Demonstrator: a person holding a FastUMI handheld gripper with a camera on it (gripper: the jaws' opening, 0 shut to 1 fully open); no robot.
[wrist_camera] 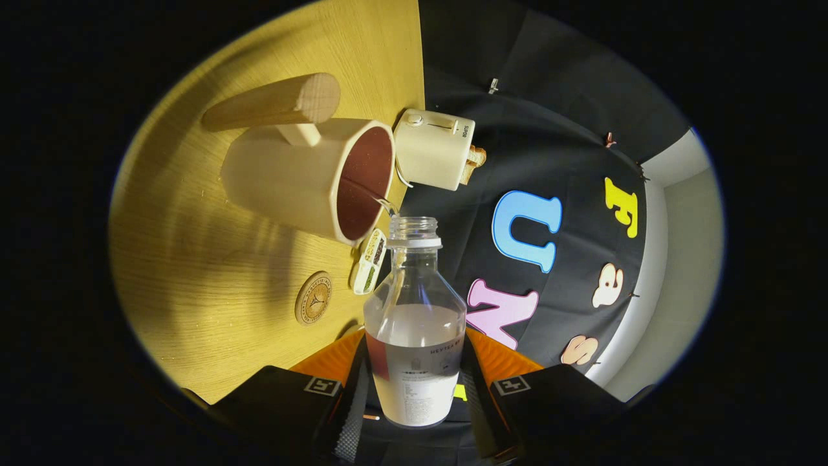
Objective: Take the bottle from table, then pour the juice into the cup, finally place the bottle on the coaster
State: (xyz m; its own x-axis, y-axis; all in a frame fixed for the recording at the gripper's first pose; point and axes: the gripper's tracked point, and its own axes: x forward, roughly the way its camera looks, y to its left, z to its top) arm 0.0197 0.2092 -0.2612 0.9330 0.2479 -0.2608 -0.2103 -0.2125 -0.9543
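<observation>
Clear glass and pale liquid mark the bottle (414, 323), which sits between the gripper (414, 395) fingers with both pressing on its labelled lower body. The whole view is rolled over, so the table (194, 272) stands on edge and the bottle is tipped toward the cup (310, 178). A thin stream leaves the uncapped neck and lands just inside the cup's dark red interior, at the rim nearest the bottle.

The pour looks under way, perhaps half done, since liquid remains in the bottle. Doing it well probably means holding the tilt steady and keeping the neck just beside the cup rim, as the stream enters close to the lip and a small drift could send it onto the wood. A firm squeeze matters too, because smooth glass may slip when tilted.

Next to the cup, on the side away from its wooden handle (278, 103), lies the round coaster (314, 298), bare and free to take the bottle. A small patterned box (370, 261) lies beyond the cup mouth, between coaster and neck. Behind the cup stands a cream toaster (435, 147) with bread in it, close enough to catch splashes.
</observation>
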